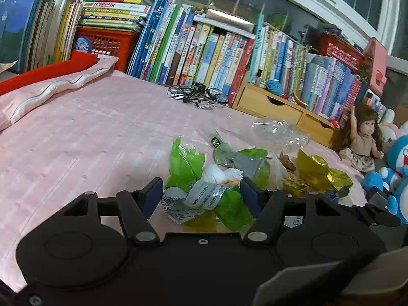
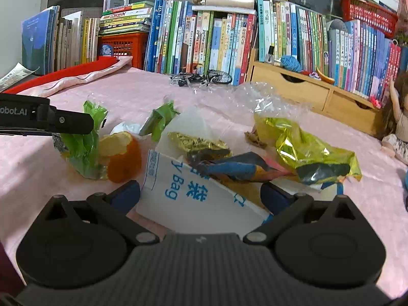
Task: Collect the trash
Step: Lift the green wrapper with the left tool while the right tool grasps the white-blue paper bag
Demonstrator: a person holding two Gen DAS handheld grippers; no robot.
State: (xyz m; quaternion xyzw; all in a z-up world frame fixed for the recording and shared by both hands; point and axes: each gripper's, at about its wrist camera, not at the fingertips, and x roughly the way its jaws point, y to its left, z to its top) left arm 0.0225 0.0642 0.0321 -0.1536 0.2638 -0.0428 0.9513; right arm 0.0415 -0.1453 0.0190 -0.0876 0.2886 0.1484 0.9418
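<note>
Nearest: right tongs [image 2: 201, 193] spread wide around a flat white paper bag with blue lettering [image 2: 193, 196], pads not pressing. Left tongs [image 1: 201, 193] part-open over crumpled green and printed wrappers [image 1: 204, 191], nothing gripped. Beyond, on the pink bed sheet [image 1: 76, 132]: orange peel [image 2: 122, 158], yellow-gold foil wrapper [image 2: 306, 145], clear plastic film [image 1: 278, 130]. Trash heaped but seemingly not yet bagged; most of the collecting left.

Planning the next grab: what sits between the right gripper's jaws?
In the right wrist view, the white bag with blue print lies between the open jaws of the right gripper.
</note>
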